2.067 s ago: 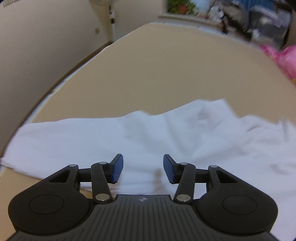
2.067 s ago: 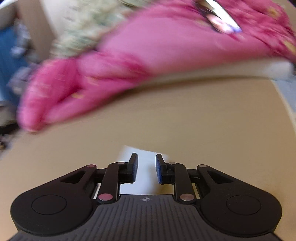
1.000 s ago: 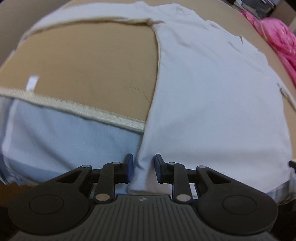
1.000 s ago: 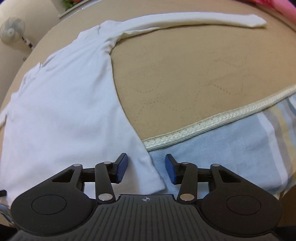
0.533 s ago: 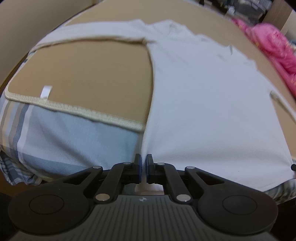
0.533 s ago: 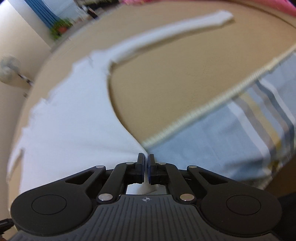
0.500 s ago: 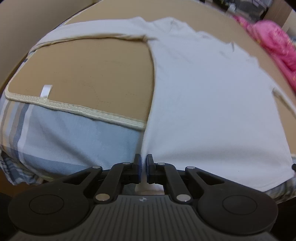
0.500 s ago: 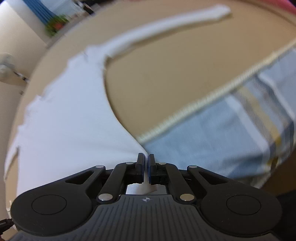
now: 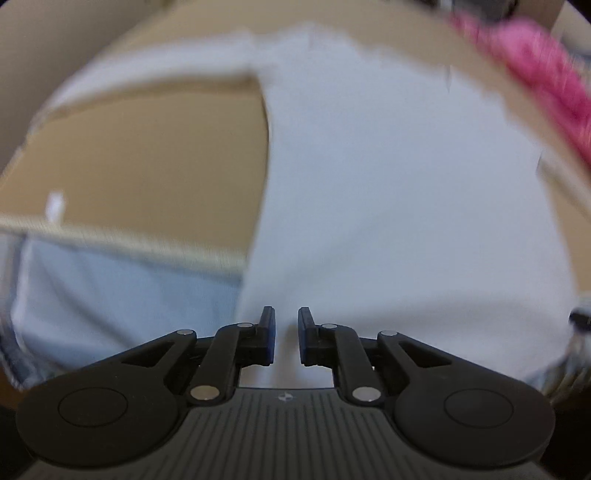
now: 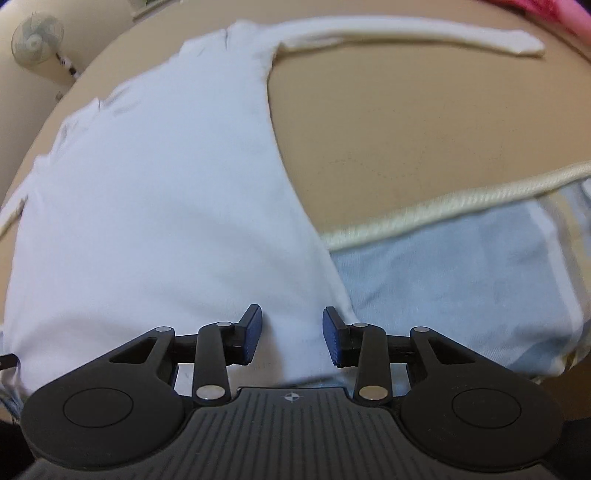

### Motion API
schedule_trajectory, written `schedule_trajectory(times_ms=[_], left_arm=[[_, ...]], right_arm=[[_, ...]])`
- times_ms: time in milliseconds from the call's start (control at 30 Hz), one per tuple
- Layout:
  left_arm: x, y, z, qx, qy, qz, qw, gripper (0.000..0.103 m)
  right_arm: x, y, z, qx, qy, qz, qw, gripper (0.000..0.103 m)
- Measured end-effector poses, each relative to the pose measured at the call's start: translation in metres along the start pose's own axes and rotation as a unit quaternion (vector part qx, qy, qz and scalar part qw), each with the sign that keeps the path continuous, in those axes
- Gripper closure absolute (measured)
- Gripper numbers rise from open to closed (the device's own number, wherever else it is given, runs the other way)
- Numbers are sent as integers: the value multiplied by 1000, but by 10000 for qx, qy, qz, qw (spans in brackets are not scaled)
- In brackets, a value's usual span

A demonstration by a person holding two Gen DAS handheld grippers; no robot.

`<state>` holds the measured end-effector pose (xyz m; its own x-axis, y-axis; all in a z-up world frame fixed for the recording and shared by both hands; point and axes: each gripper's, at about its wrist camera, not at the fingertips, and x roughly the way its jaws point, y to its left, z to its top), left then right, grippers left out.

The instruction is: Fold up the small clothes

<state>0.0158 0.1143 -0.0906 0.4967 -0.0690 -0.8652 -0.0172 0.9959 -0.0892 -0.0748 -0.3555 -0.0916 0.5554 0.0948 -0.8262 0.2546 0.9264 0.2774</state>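
I am looking along both grippers at a white shirt lying flat on the bed, its long axis running away from me, hem nearest. The left gripper is opening over the hem's left corner, the right gripper is opening over its right corner; cloth is showing between each pair of pads, but neither is pressing on it. Both are equally near the hem. One sleeve is stretching sideways from the shoulder. No containers are showing.
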Motion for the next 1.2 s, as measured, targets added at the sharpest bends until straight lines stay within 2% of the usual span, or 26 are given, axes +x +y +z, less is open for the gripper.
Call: schedule_trajectory(times_ms=[100, 167, 233, 300, 400, 500, 567, 633, 667, 700, 767, 867, 933, 1033, 1067, 1100, 1167, 1200], left_arm=[[-27, 20, 24, -435, -717, 16, 9965, 82], [-42, 40, 49, -833, -1112, 14, 9903, 82], [-53, 72, 80, -1356, -1471, 41, 9798, 82], [-56, 98, 110, -1699, -1655, 91, 9714, 82], [-36, 146, 152, -2212, -1830, 169, 9578, 82], [2, 196, 175, -2810, -1710, 218, 9441, 82], [31, 229, 177, -3381, -1565, 190, 9278, 82], [57, 260, 171, -4095, -1290, 218, 9029, 81], [67, 275, 170, -4394, -1165, 120, 8906, 81], [74, 286, 169, -4629, -1117, -24, 8793, 80], [83, 300, 173, -4810, -1086, 29, 8699, 76], [94, 316, 172, -5084, -1020, 90, 8550, 74], [94, 320, 169, -5240, -1094, 22, 8447, 74], [92, 325, 172, -5350, -1209, 92, 8361, 76], [95, 328, 173, -5355, -1216, 168, 8355, 79], [95, 325, 172, -5336, -1217, 270, 8365, 90], [98, 320, 179, -5201, -1172, 619, 8438, 98], [94, 313, 185, -5069, -1167, 831, 8500, 99]], right_arm=[[-29, 10, 6, -110, -672, 131, 9976, 64], [-47, 19, 17, -210, -1043, 293, 9939, 64], [-63, 26, 36, -348, -1369, 483, 9888, 64], [-88, 35, 56, -547, -1890, 601, 9786, 64], [-106, 42, 85, -932, -2382, 800, 9634, 64], [-96, 43, 109, -1177, -2586, 889, 9547, 64], [-66, 41, 117, -1128, -2452, 829, 9593, 64], [-27, 40, 127, -949, -1953, 746, 9733, 65], [-15, 40, 133, -810, -1732, 725, 9789, 66], [-11, 41, 137, -611, -1746, 891, 9787, 66], [-5, 49, 142, -500, -1722, 1122, 9774, 66], [21, 61, 152, -710, -1485, 950, 9818, 66], [33, 67, 158, -800, -1302, 1023, 9829, 66], [51, 76, 166, -1039, -995, 979, 9847, 66], [61, 79, 168, -1106, -783, 952, 9862, 66], [69, 82, 169, -1159, -596, 911, 9873, 66], [84, 90, 169, -1324, -224, 749, 9881, 66], [89, 94, 166, -1440, -80, 646, 9874, 66]])
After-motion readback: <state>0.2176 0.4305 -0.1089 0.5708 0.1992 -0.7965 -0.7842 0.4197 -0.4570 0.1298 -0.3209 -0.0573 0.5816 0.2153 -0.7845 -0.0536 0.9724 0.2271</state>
